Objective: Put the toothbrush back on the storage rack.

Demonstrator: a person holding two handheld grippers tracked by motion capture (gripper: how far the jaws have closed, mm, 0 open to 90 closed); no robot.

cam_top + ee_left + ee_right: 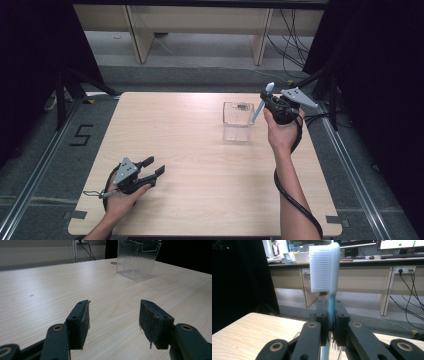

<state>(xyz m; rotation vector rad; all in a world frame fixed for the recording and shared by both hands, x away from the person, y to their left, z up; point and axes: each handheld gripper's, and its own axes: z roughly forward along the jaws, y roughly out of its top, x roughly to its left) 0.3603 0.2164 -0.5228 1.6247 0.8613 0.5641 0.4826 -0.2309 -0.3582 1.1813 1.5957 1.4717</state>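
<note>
A toothbrush (262, 102) with a pale blue handle and white bristles (320, 270) is clamped upright in my right gripper (270, 104), head up, just right of a clear ribbed plastic holder (237, 121) at the table's far middle. In the right gripper view the jaws press on the brush's handle (331, 306) from both sides. My left gripper (155, 167) rests low over the near left of the table, its jaws wide apart and empty. In the left gripper view my left gripper (113, 322) points toward the clear holder (137, 258), which stands far ahead.
The light wooden table (200, 170) spans the scene, with bare wood between the two hands. A black cable (292, 197) trails along the right forearm. Desks and cables (295, 45) stand beyond the far edge; dark curtains flank both sides.
</note>
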